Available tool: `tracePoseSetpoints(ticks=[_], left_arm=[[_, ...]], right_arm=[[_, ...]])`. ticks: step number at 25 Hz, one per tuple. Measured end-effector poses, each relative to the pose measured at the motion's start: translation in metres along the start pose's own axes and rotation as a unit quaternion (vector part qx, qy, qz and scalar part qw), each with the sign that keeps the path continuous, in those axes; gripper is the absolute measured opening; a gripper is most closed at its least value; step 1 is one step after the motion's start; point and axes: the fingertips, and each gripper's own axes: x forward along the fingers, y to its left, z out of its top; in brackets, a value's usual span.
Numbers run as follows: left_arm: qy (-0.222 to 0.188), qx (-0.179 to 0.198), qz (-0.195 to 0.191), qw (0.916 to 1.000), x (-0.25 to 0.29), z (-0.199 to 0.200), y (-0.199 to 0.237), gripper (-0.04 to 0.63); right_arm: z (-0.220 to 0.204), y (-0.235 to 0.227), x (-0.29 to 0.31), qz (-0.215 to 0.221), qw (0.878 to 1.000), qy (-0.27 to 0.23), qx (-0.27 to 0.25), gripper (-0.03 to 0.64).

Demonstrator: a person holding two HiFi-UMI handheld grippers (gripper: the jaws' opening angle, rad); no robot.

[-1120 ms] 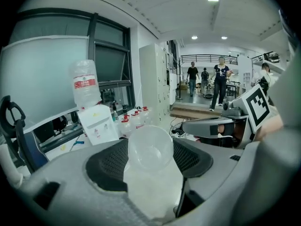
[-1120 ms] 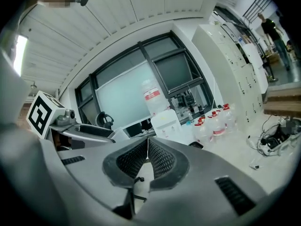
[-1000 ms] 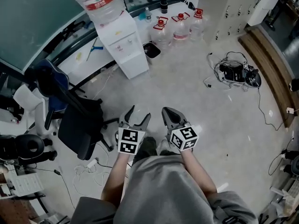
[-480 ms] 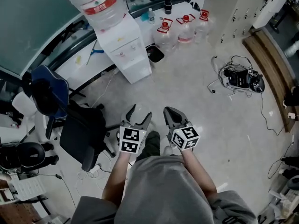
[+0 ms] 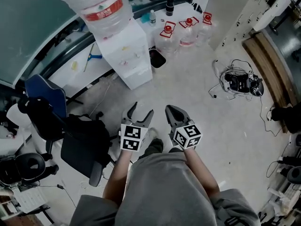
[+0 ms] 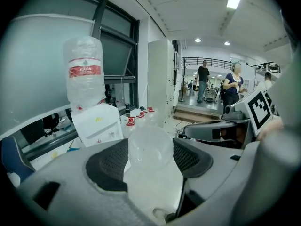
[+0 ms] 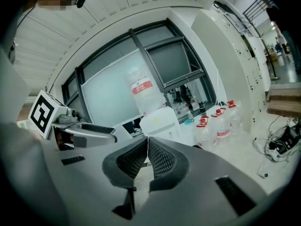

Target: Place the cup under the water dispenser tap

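A white water dispenser (image 5: 128, 55) with a big clear bottle (image 5: 99, 7) on top stands on the floor ahead and to the left of both grippers. My left gripper (image 5: 142, 111) is shut on a clear plastic cup (image 6: 151, 155), which fills the gap between its dark pads in the left gripper view. In that view the dispenser (image 6: 97, 124) is still some way off, to the left. My right gripper (image 5: 171, 113) is beside the left one. Its pads meet with nothing between them (image 7: 147, 142). The dispenser (image 7: 161, 120) shows beyond its tips.
A black office chair (image 5: 82, 142) stands close on the left. Several full water jugs (image 5: 182, 31) and a black bin (image 5: 157, 58) sit to the right of the dispenser. A heap of cables (image 5: 240, 78) lies on the floor at right. People (image 6: 230, 86) stand far down the hall.
The dispenser and floor have slid down and nearer in the head view, so I am closer to it. Both grippers keep their hold and spacing.
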Motion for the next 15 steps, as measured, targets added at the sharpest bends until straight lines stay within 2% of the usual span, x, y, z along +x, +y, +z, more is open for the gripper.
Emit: tracePoseSetpoints(ticks=[6,15], left_arm=[[-0.007,-0.004,-0.013,0.9999,0.018,0.006,0.043,0.302],[-0.002,-0.017,-0.011,0.9998,0.048,0.011,0.075,0.302]], right_arm=[[0.012,0.005,0.047,-0.007,1.0,0.005,-0.015,0.012],[0.022,-0.013,0.088,-0.004,1.0,0.015,-0.016,0.012]])
